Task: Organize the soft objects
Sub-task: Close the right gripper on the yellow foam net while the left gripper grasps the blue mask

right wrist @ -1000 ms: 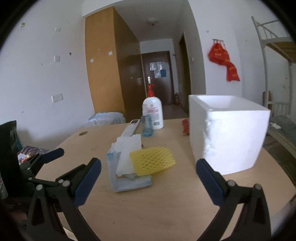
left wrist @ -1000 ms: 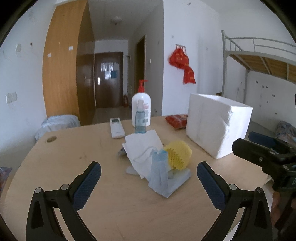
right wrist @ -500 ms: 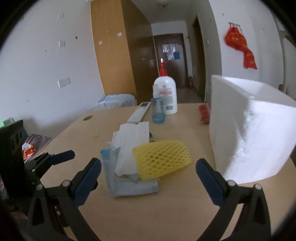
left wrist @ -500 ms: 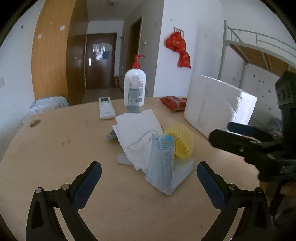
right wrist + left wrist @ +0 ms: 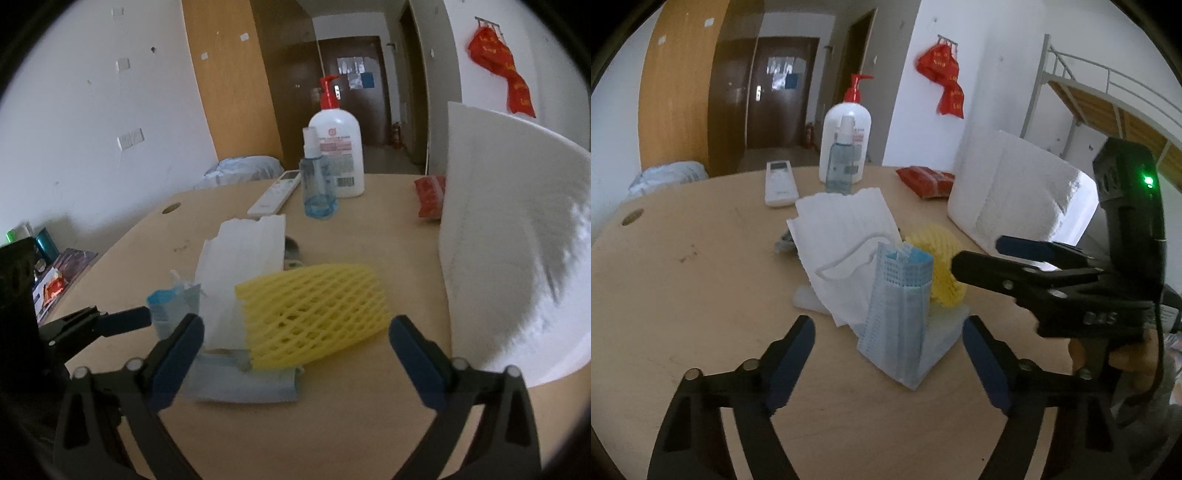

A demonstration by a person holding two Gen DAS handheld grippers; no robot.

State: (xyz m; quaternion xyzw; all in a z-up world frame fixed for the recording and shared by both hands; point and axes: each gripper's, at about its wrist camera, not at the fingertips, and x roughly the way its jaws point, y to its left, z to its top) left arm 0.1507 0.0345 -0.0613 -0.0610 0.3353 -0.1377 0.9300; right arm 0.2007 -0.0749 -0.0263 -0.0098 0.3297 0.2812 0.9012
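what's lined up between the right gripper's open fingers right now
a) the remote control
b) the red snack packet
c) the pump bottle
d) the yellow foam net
d: in the right wrist view the yellow foam net sits between the open fingers of the right gripper, resting on the blue face mask, while the pump bottle and the remote control stand farther back on the table.

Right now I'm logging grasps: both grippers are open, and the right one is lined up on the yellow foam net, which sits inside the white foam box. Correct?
Not quite. The yellow foam net is not in the white foam box; it lies on the blue masks on the table beside the box, as the right wrist view shows. The left gripper and right gripper are both open.
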